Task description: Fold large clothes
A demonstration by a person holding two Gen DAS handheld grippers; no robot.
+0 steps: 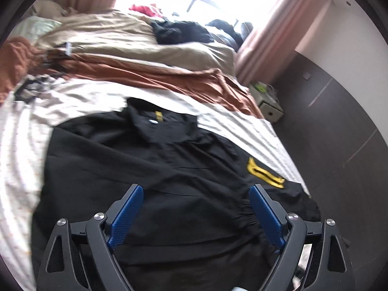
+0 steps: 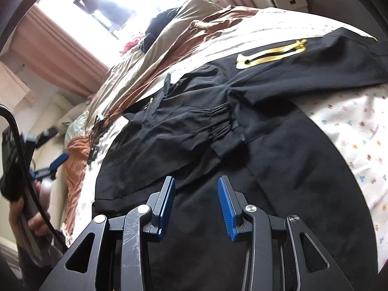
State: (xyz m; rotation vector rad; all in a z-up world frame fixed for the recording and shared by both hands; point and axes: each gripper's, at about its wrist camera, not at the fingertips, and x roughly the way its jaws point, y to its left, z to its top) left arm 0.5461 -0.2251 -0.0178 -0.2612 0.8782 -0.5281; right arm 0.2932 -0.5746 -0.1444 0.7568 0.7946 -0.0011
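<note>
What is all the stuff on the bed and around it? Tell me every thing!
black jacket: one, black with yellow patches, spread flat on the near end of the bed
floral sheet: one, white with small flowers, under the jacket
brown blanket: one, rust brown, across the bed's middle
dark clothes pile: one, black, far end by the window
curtains: pink, beside the window
bedside drawer unit: one, white, right of the bed
left gripper: open, above the jacket
right gripper: open, above the jacket

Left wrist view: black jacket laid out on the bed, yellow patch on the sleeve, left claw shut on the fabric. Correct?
Not quite. The left claw is open: in the left wrist view its blue fingers stand wide apart with the fabric passing between them, ungripped. The rest holds: the black jacket is laid out on the bed, and the yellow patch is on its sleeve.
</note>
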